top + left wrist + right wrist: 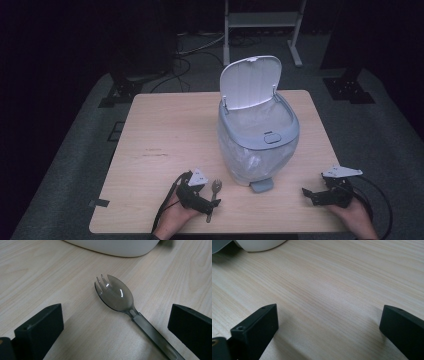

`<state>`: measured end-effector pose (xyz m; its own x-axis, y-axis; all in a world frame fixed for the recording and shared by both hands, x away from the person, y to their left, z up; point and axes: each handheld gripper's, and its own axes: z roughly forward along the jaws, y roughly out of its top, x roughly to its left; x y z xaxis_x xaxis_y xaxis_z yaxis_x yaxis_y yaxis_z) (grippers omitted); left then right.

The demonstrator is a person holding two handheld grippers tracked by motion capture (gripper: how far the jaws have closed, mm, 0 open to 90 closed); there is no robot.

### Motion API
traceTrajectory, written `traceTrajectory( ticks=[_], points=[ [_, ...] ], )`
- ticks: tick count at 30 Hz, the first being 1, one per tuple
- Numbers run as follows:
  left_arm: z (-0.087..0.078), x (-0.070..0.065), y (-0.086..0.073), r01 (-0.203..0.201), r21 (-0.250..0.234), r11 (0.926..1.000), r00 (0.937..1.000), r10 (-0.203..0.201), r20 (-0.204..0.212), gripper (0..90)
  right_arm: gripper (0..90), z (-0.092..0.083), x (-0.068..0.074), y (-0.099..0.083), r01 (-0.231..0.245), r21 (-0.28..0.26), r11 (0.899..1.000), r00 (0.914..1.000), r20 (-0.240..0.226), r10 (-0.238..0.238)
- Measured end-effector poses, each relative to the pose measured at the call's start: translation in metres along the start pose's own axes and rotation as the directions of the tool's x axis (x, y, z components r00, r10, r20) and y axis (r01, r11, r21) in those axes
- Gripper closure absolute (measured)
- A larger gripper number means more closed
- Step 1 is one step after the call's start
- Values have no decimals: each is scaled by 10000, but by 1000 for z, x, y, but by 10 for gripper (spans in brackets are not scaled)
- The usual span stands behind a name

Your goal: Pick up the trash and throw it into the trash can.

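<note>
Down at the table, the left gripper (pixel 115 330) stood with its jaws spread wide and nothing clamped; between them lay a smoky translucent plastic spork (pixel 117 296), flat on the pale wooden table (pixel 37 272), its handle running back toward the right-hand jaw without touching it; just beyond its tines sat the base of a white and grey plastic pedal bin (pixel 257 145), lid raised, a clear liner inside; the right gripper (pixel 306 192) rested well apart at the table's near right edge, jaws likewise parted over bare wood.
</note>
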<state>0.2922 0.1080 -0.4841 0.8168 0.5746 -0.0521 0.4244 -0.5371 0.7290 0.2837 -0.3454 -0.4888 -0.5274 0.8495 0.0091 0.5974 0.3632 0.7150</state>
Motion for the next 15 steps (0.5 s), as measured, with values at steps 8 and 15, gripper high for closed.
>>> traceTrajectory(
  ticks=[8,15],
  points=[
    [-1,-1,0,-374,102,9992,9983,378,-438,41,9,0,0,0,1,1,10000,10000,0,-1],
    [-3,2,-2,-309,-153,9994,9976,299,-630,156,9,0,0,0,-1,0,10000,10000,1,1]
  ],
)
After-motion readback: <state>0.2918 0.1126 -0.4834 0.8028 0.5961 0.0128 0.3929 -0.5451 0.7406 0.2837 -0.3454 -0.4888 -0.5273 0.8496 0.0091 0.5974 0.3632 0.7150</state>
